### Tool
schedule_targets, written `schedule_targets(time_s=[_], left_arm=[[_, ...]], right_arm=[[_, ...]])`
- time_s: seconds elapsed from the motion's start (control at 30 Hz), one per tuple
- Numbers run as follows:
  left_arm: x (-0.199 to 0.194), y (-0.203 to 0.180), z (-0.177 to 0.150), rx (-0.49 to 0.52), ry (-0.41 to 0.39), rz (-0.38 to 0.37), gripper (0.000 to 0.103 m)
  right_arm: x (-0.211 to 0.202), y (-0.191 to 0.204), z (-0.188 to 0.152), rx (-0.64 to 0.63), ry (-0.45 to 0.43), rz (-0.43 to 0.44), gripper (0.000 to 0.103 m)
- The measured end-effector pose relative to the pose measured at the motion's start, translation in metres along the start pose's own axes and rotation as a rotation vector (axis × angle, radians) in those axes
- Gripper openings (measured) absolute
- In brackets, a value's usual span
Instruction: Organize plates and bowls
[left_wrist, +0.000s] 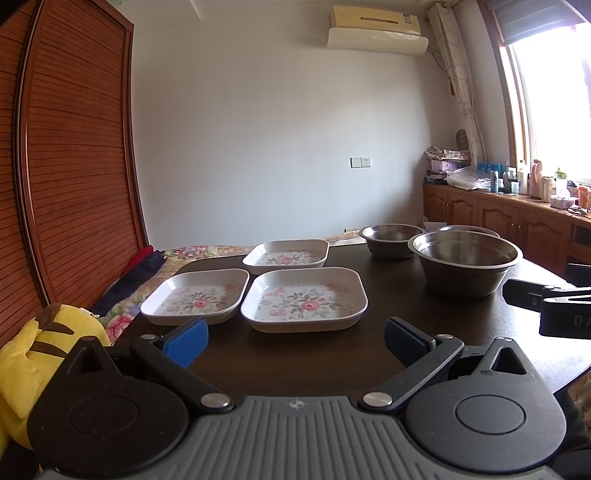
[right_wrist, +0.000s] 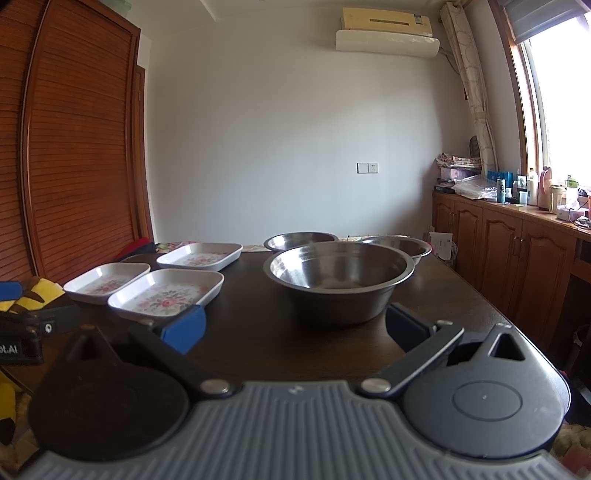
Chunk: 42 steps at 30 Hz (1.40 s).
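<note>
We're basically looking at the starting line here, nothing stacked yet.

We're seeing three flowered square plates, the near plate (left_wrist: 304, 298), the left plate (left_wrist: 195, 296) and the far plate (left_wrist: 286, 253), all sitting separately in a cluster on the left of the dark table (left_wrist: 332, 362). Off to the right we're looking at three steel bowls: the big bowl (right_wrist: 340, 277) nearest us, the back bowl (right_wrist: 301, 240) and the right bowl (right_wrist: 400, 245), not nested either. Our left gripper (left_wrist: 295, 338) is hanging wide open and empty in front of the plates, and our right gripper (right_wrist: 295, 328) is gaping empty just short of the big bowl. So we're guessing all the stacking is left.
</note>
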<state>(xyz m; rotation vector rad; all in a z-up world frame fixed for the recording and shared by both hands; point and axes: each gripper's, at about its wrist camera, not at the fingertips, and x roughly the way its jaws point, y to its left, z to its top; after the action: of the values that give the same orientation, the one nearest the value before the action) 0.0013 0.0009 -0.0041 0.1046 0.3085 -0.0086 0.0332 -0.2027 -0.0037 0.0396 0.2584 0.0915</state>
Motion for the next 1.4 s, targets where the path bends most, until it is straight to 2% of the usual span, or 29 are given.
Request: schedule_targets(time_s=[0.37, 0.67, 1.1, 1.3, 1.4], left_arm=[[0.0, 0.0, -0.002, 0.0, 0.004, -0.002, 0.103], [0.009, 0.004, -0.008, 0.009, 0.045, -0.013, 0.103], [0.024, 0.044, 0.006, -0.011, 0.061, 0.019, 0.103], [0.027, 0.06, 0.017, -0.052, 0.054, 0.005, 0.103], [0.028, 0.063, 0.017, -0.062, 0.053, -0.011, 0.103]], right_arm=[[0.001, 0.0, -0.001, 0.003, 0.007, 0.004, 0.103], [0.003, 0.006, -0.001, -0.023, -0.001, 0.019, 0.103], [0.019, 0.032, 0.018, -0.108, 0.029, 0.17, 0.103], [0.03, 0.039, 0.031, -0.128, 0.043, 0.227, 0.103], [0.032, 0.04, 0.037, -0.14, 0.022, 0.251, 0.103]])
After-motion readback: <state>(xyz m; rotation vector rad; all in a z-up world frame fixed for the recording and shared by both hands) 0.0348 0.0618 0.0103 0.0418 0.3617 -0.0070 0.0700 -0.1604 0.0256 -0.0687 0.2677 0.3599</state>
